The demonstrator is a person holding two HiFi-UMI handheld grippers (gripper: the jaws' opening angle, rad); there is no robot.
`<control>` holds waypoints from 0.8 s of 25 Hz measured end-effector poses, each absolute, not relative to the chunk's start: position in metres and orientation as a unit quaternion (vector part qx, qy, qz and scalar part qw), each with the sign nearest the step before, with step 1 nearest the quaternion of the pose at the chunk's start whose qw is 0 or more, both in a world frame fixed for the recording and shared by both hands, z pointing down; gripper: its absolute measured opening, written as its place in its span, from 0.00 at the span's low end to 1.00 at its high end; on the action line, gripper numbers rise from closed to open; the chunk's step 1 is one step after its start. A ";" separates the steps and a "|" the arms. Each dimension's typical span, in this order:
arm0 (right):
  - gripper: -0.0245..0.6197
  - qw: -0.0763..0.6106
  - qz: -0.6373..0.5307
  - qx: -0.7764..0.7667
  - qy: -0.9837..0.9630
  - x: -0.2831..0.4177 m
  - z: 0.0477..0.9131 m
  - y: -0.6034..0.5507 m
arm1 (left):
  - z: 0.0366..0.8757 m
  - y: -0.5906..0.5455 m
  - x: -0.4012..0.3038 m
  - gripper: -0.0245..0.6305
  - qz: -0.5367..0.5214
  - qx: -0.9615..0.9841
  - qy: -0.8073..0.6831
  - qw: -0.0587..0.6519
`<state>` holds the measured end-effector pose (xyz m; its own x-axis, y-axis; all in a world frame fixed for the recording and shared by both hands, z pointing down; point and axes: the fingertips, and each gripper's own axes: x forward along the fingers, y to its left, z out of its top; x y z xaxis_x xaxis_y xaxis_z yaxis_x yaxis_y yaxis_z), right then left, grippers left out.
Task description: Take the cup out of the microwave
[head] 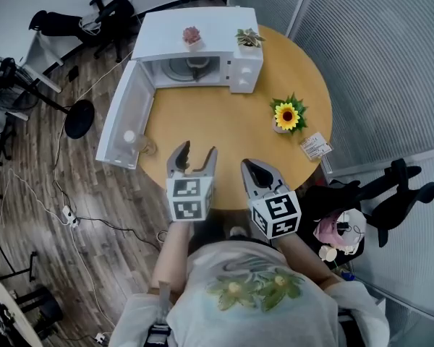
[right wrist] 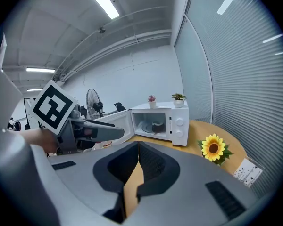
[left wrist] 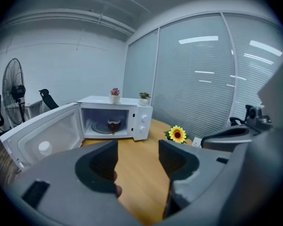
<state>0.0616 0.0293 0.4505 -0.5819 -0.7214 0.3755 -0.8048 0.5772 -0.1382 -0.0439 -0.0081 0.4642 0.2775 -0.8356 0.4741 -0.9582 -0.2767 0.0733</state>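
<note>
1. Left tool (head: 197, 154) gapes empty; right tool (head: 252, 167) is closed on nothing.
2. Cup (left wrist: 114, 125) sits inside the microwave (head: 202, 31), whose door (head: 126, 114) hangs open.
3. Only counter (head: 224, 121) lies between; a sunflower (head: 287, 116) stands aside.

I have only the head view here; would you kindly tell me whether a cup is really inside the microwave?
Observer: Yes. The left gripper view shows a dark cup standing on the turntable inside the open microwave.
Operator: Thank you. From above I cannot judge the right gripper; is it shut?
Observer: Yes. In its own view the right gripper has its jaws closed together, with nothing between them.
</note>
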 end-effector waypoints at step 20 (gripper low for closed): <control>0.06 0.157 0.158 0.473 -0.853 0.030 0.461 -0.036 | 0.484 -0.104 -0.094 0.42 0.203 0.783 -0.547 0.214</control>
